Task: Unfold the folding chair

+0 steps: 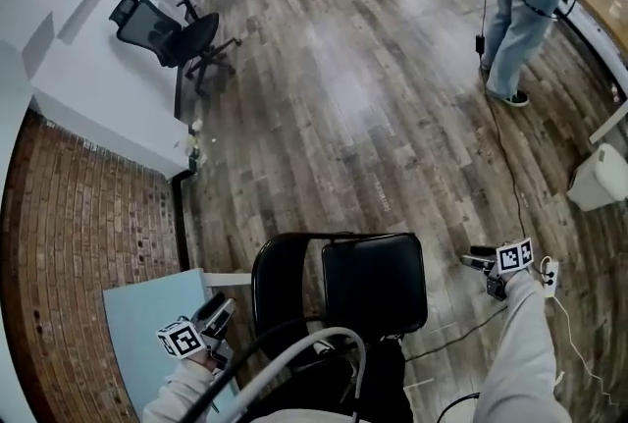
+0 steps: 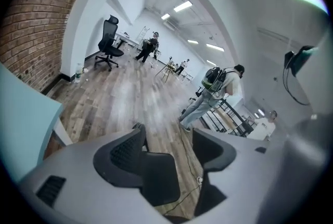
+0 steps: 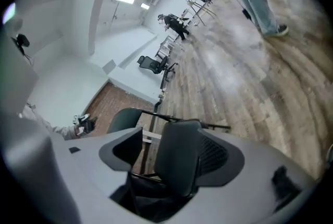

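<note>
The black folding chair stands on the wooden floor low in the head view, its square seat pad facing the camera and its rounded back just to the left. My left gripper hangs open to the left of the chair, apart from it. My right gripper is open to the right of the seat, also clear of it. In the left gripper view the chair's pad shows beyond the spread fingers of the gripper. The right gripper frames the chair the same way, with nothing gripped.
A light blue panel leans by the brick wall at the left. A black office chair stands far left. A person in jeans stands far right. A white bin, a power strip and cables lie at the right.
</note>
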Demonstrator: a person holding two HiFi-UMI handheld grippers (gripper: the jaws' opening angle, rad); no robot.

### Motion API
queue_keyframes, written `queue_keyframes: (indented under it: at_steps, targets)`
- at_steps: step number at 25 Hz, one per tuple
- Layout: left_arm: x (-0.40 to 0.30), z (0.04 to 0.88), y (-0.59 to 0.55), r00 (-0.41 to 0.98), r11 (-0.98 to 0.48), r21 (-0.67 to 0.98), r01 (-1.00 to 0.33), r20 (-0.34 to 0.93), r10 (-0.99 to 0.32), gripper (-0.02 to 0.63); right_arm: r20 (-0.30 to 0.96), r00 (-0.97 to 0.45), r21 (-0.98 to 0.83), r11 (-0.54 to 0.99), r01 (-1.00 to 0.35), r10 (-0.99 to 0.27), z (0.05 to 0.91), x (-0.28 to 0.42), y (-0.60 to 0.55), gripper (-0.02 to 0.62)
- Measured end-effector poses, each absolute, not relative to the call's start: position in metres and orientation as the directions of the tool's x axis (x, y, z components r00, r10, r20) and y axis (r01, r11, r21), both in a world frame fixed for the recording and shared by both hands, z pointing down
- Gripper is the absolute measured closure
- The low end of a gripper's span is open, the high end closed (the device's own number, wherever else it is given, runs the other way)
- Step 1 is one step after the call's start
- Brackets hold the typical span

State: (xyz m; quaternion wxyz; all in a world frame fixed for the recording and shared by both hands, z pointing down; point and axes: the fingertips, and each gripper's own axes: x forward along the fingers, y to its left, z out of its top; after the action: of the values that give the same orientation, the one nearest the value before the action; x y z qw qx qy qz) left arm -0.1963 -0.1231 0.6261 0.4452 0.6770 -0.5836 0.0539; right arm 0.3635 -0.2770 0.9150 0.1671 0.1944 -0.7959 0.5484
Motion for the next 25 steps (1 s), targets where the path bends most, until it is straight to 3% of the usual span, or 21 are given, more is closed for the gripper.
queue_keyframes:
  at_steps: [3,9,10,11,12,13,18,25]
  targets:
    - [-0.181,0.595,-0.15,0.31,0.026,0.546,-0.837,0.513,-0.8,0.378,0.573,-0.792,-0.683,0.41,-0.604,-0.212,0.848,0.389,-0.33,0.285]
    - [-0.165,0.53,-0.154,0.343,-0.071,0.578,-0.813,0.376,-0.861,0.575,0.593,-0.676,-0.45,0.515,-0.729,-0.438,0.684,0.382,-0.368,0.29]
    - [-0.163,0.523,-0.155,0.356,-0.098,0.576,-0.811,0.354,-0.865,0.6,0.585,-0.653,-0.4,0.53,-0.748,-0.481,0.655,0.381,-0.369,0.318]
    - [-0.162,0.518,-0.156,0.368,-0.121,0.572,-0.811,0.338,-0.866,0.6,0.571,-0.629,-0.351,0.535,-0.768,-0.528,0.627,0.379,-0.367,0.458]
    - [-0.163,0.512,-0.157,0.377,-0.139,0.569,-0.81,0.325,-0.867,0.6,0.553,-0.604,-0.305,0.536,-0.787,-0.574,0.601,0.375,-0.364,0.547]
    - [-0.165,0.506,-0.16,0.382,-0.151,0.566,-0.811,0.315,-0.869,0.6,0.533,-0.584,-0.264,0.535,-0.802,-0.612,0.577,0.367,-0.36,0.585]
    - [-0.189,0.471,-0.172,0.35,-0.166,0.515,-0.841,0.283,-0.893,0.603,0.479,-0.512,-0.192,0.484,-0.854,-0.713,0.507,0.324,-0.33,0.589]
    - [-0.22,0.433,-0.176,0.243,-0.121,0.41,-0.904,0.259,-0.935,0.603,0.436,-0.482,-0.186,0.448,-0.875,-0.76,0.469,0.298,-0.317,0.589]
